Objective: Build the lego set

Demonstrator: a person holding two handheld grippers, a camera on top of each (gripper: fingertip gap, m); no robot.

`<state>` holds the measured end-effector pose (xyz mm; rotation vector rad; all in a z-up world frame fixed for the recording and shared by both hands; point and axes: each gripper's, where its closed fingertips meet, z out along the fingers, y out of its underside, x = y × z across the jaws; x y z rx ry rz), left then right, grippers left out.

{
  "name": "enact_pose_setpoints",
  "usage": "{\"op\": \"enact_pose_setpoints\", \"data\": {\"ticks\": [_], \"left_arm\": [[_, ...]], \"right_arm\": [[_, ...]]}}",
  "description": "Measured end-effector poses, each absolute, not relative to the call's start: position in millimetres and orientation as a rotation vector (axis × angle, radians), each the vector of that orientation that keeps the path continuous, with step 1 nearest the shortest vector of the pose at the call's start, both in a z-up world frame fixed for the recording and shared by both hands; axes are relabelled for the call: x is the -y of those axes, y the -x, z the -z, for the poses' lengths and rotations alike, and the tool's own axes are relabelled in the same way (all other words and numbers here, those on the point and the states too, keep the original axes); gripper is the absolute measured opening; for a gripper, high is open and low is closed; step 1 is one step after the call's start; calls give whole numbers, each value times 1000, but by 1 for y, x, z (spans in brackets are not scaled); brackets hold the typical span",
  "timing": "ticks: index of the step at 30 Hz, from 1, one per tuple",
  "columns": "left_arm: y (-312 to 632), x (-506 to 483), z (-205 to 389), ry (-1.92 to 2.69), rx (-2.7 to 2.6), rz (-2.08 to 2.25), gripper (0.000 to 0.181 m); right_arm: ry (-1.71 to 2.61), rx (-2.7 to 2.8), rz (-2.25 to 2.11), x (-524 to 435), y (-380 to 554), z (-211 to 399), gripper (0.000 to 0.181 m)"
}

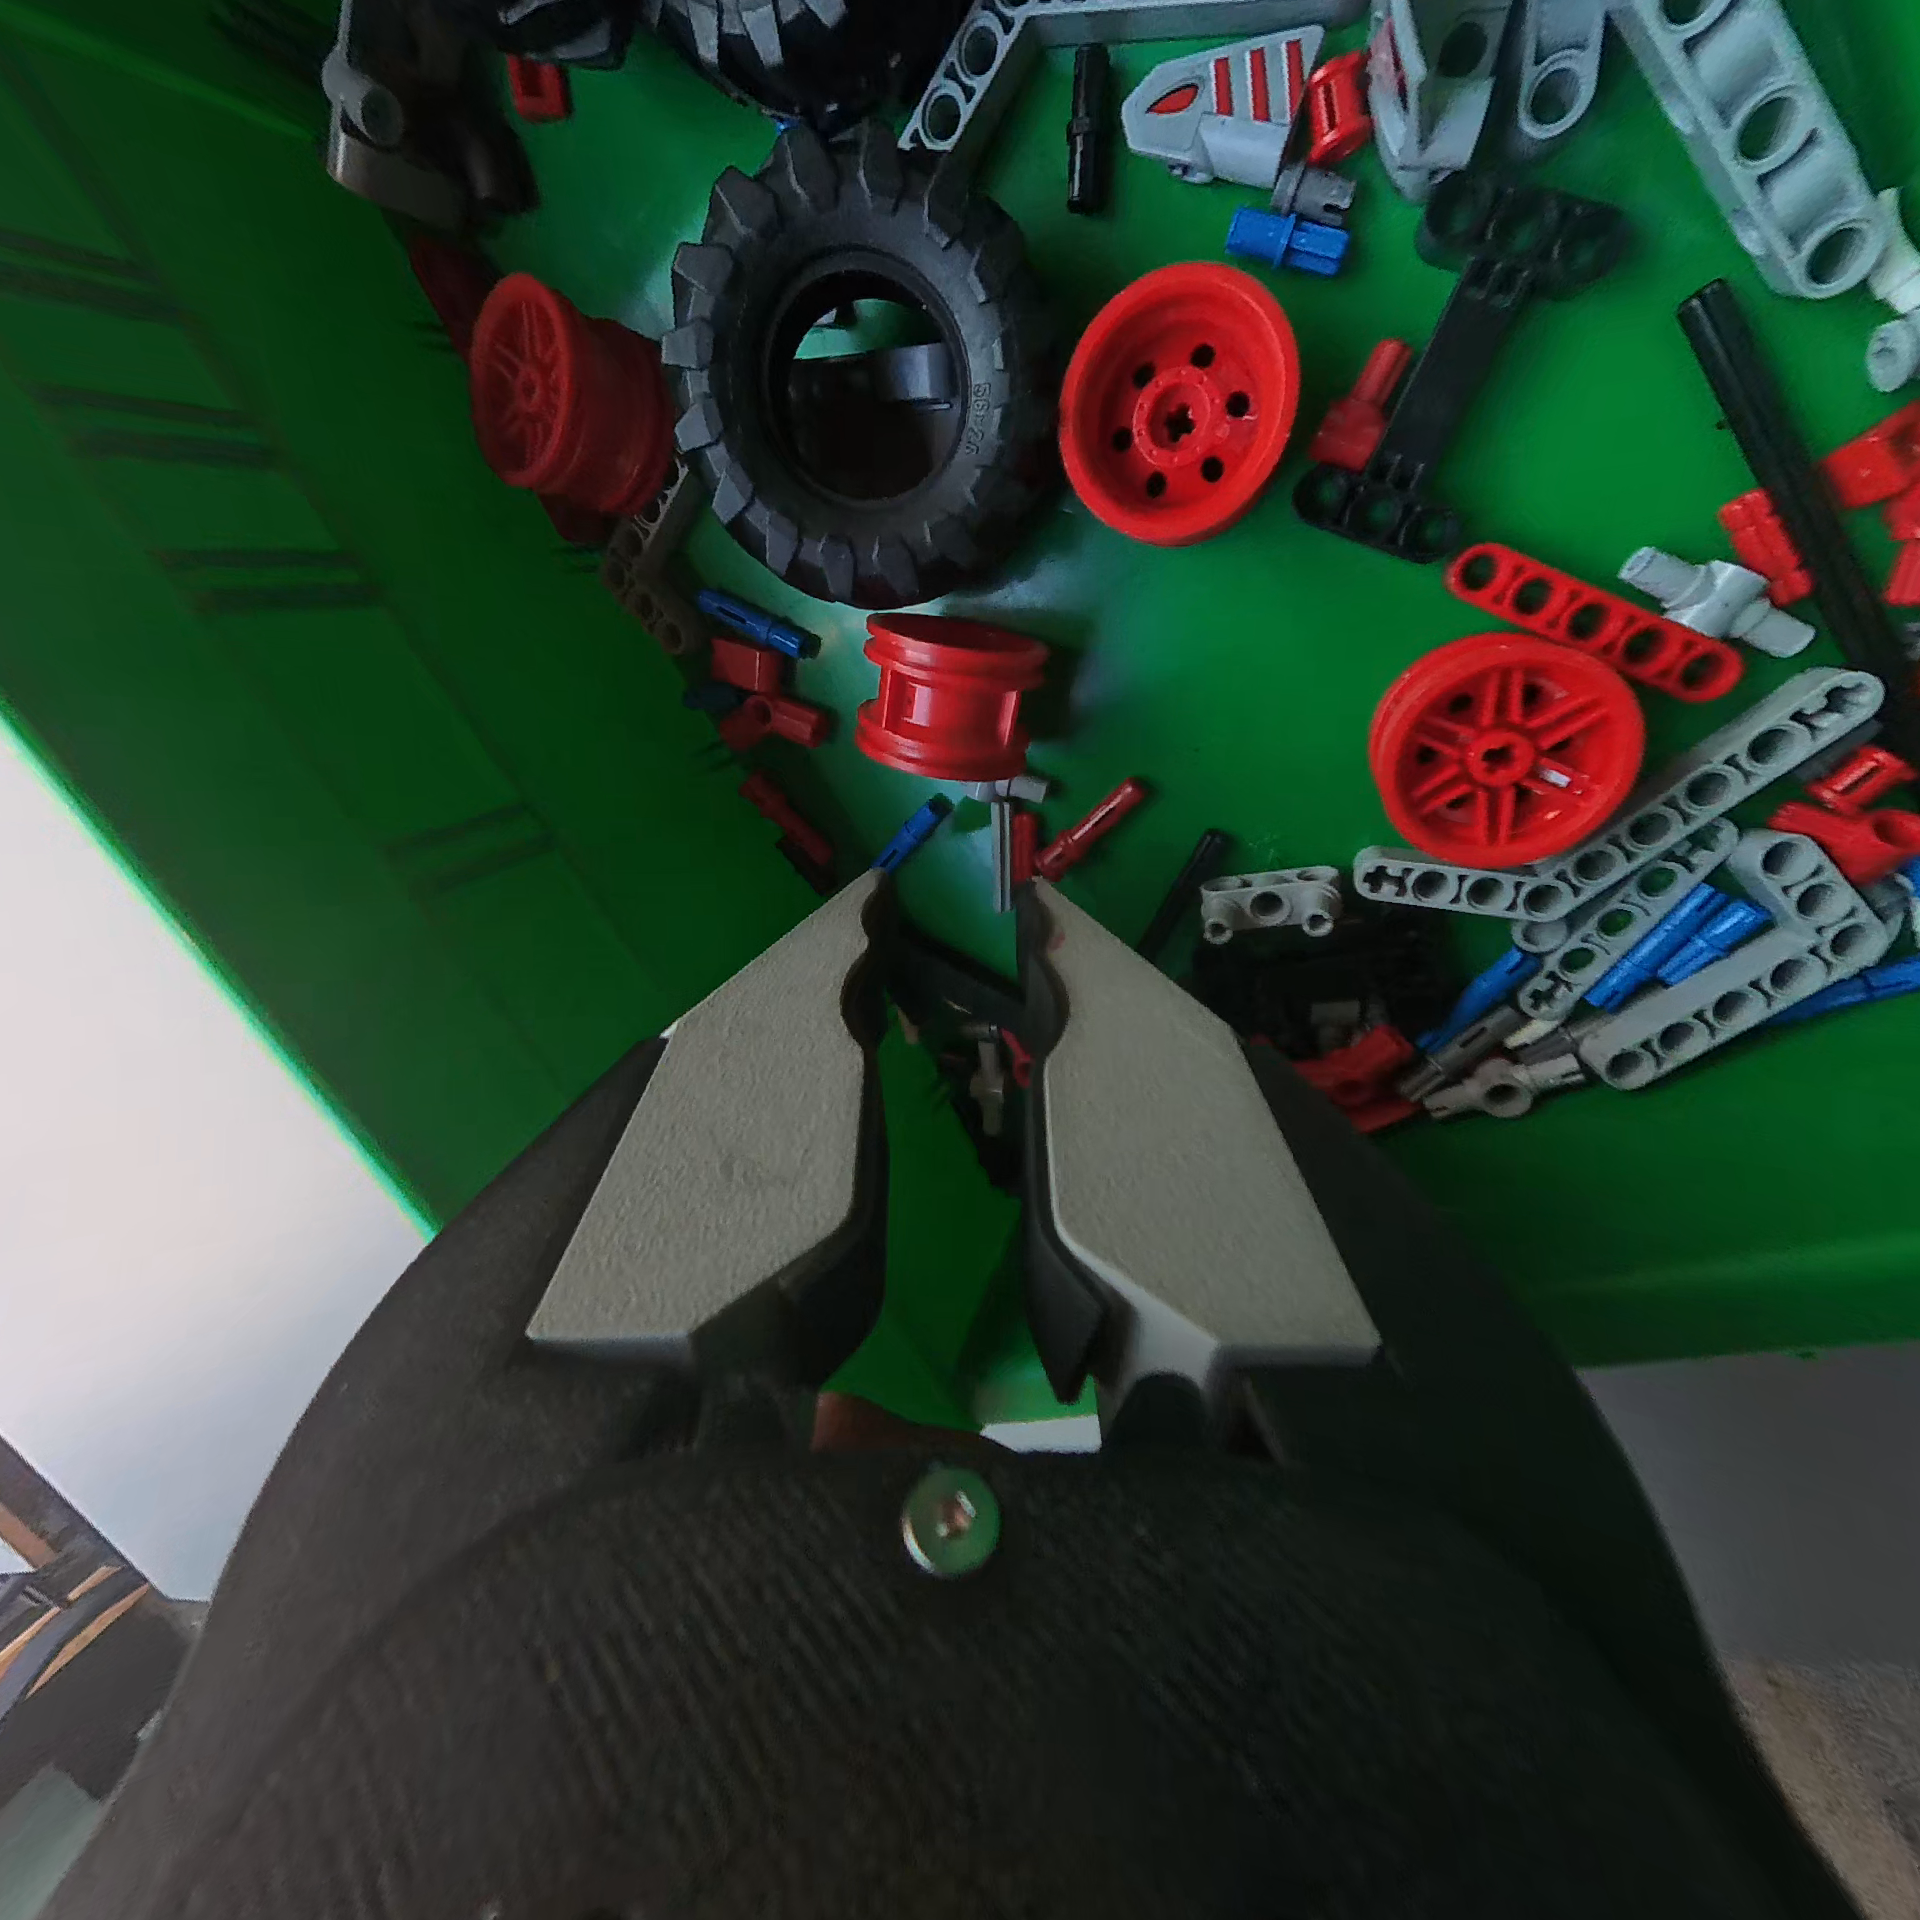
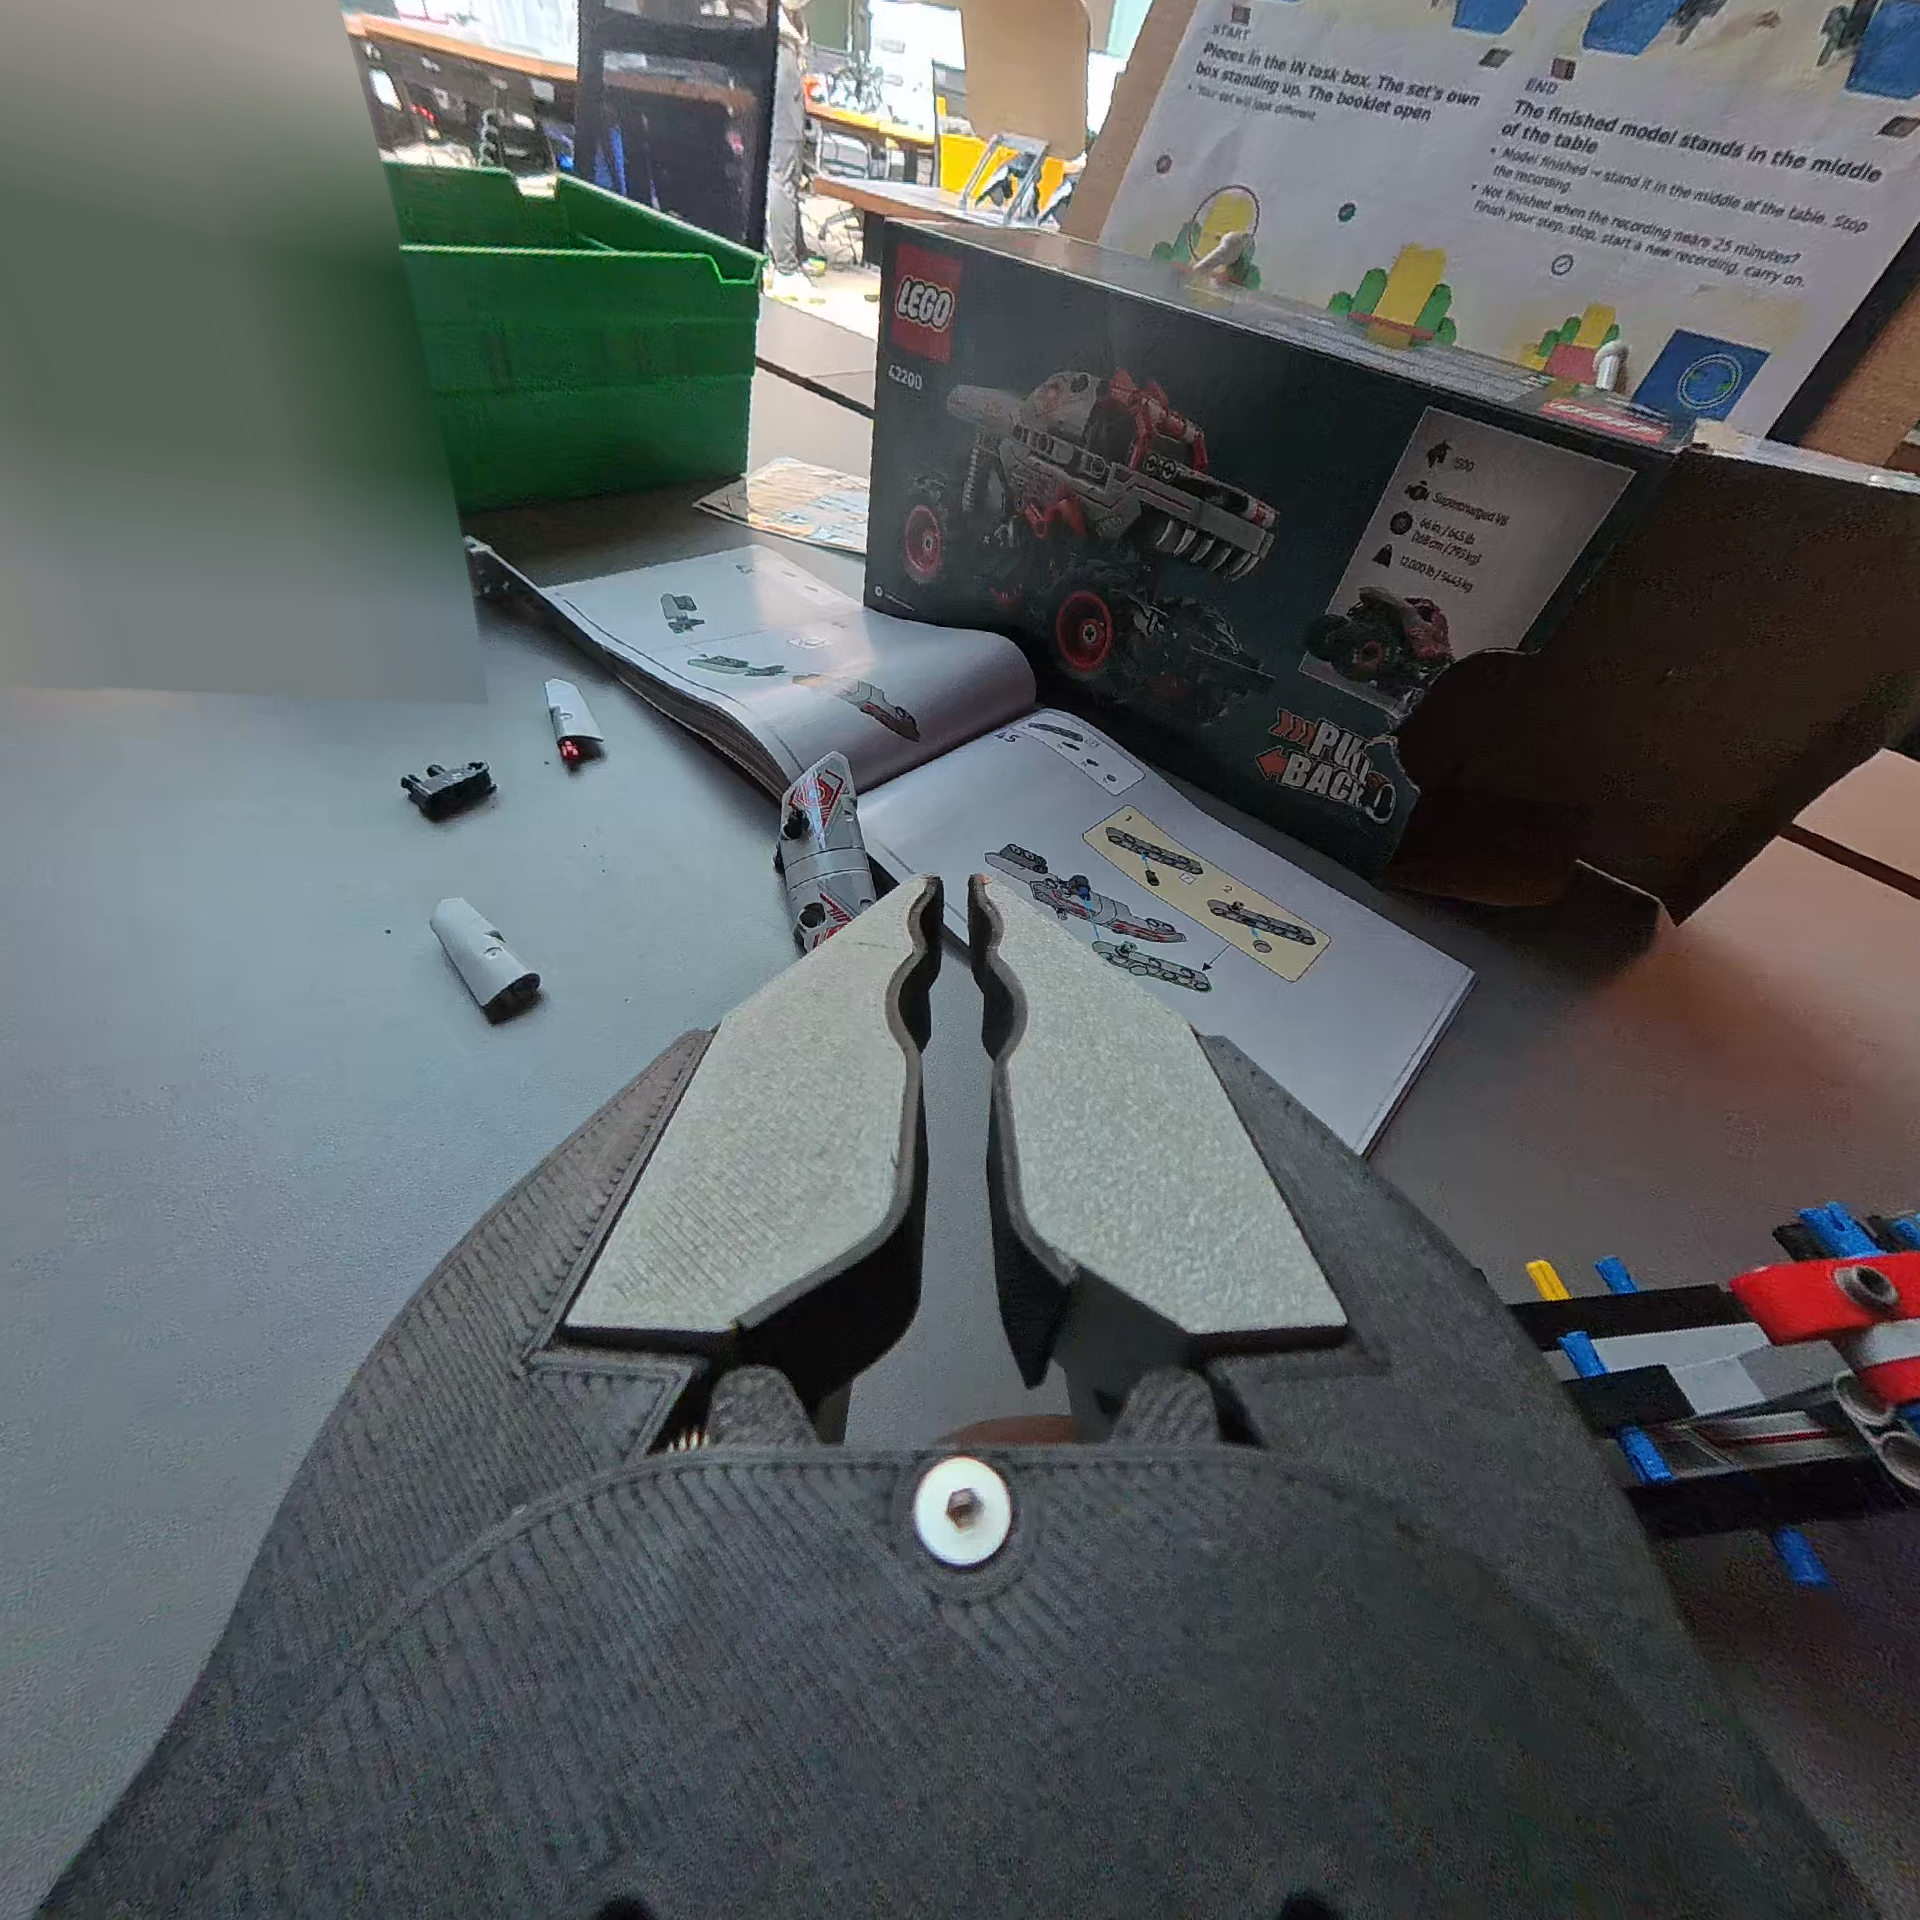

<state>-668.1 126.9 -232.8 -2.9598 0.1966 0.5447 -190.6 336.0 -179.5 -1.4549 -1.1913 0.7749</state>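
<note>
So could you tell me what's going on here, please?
A person is building a Lego truck with two handheld grippers. The left gripper is over the green bin of loose parts, nearly closed near a thin grey axle. The right gripper hovers empty over the open instruction booklet, beside the set's box.

the right gripper (image 2: 954, 885) hangs over a dark table (image 2: 208, 1091), and its two grey fingers (image 2: 790, 1122) are almost together with only a thin gap and nothing between them. just past its tips a booklet (image 2: 1226, 997) lies open, with a grey and red lego piece (image 2: 826, 852) at its left edge and the lego box (image 2: 1195, 540) standing behind it. to the left a small black piece (image 2: 449, 787) and two white pieces (image 2: 484, 954) (image 2: 572, 719) lie apart on the table, a green bin (image 2: 592, 343) sits far back, and a half-built part (image 2: 1787, 1361) with black, red and blue bits shows at the right edge.
</note>
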Motion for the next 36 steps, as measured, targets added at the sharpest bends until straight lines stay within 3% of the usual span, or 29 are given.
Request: {"op": "enact_pose_setpoints", "data": {"ticks": [36], "left_arm": [[658,-125,229,2983,-229,-548,19]], "right_arm": [[1440,1181,-782,-334,188,177,0]]}}
